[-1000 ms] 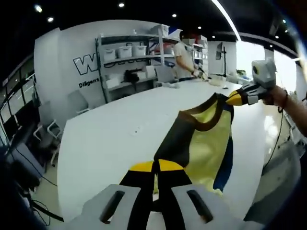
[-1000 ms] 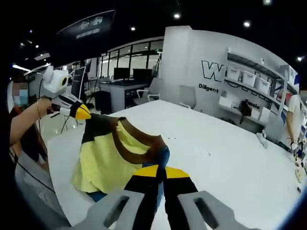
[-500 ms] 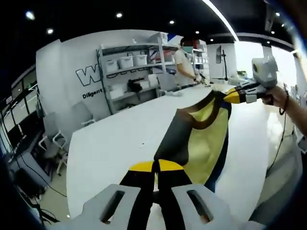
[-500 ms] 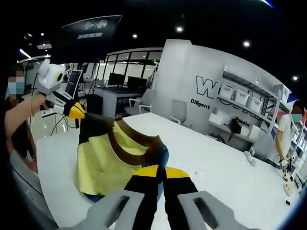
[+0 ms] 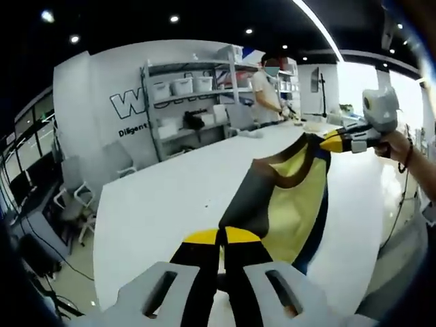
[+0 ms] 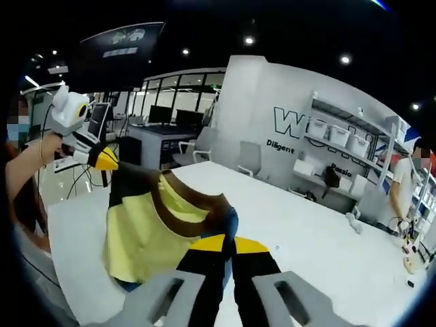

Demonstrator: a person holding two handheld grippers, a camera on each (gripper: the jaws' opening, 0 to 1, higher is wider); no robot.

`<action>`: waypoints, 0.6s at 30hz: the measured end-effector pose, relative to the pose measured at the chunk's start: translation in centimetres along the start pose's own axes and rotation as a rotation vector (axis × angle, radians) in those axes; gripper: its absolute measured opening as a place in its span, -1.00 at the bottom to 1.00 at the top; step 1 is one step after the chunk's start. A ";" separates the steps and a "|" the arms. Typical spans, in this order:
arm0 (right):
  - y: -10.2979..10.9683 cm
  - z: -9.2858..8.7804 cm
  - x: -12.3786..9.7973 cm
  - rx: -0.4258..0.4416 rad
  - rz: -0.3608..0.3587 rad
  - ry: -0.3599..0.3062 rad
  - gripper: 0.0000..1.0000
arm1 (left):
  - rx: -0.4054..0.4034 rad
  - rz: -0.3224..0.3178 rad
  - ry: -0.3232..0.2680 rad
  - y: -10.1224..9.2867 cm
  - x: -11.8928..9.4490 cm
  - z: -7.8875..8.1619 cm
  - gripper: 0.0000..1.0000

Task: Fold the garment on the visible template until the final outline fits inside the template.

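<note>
Both claws are seen clamped on the garment, a yellow sleeveless top with dark brown trim at the neck and shoulders and a blue edge at the back. In the left gripper view, the left gripper is closed on one shoulder of the top at the bottom of the picture, while the right gripper is pinched on the other shoulder at the upper right, held by a hand. In the right gripper view, the right gripper is shut on the brown shoulder trim, and the left gripper is gripped on the far shoulder at the left. The garment is held stretched between the two, lifted above the white table, with its yellow body hanging down towards the surface. Shelving with white bins is seen against the back wall, and a person is standing at the far end of the table.
</note>
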State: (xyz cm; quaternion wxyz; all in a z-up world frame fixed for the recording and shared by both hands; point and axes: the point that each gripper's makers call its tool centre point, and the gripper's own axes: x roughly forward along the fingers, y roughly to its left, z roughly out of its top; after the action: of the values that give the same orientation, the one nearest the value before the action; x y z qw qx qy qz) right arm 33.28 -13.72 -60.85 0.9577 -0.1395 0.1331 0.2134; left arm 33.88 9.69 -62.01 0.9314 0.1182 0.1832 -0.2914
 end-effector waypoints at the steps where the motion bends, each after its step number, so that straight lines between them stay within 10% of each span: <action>1: 0.0 0.3 0.0 0.010 0.000 -0.009 -1.00 | 0.016 0.015 -0.005 0.1 -0.2 0.3 -1.00; 11: -1.2 3.6 -0.6 0.016 -0.078 -0.140 -1.00 | 0.045 0.067 -0.119 1.2 -1.5 3.6 -1.00; 18: -0.1 2.0 0.9 0.015 -0.035 -0.079 -1.00 | 0.029 0.061 -0.049 1.6 0.2 1.3 -1.00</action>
State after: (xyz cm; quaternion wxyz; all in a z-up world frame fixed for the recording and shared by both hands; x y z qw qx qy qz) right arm 34.54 -12.85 -59.28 0.9669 -0.1259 0.0946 0.2010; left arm 35.32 10.44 -60.70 0.9423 0.1301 0.1524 -0.2681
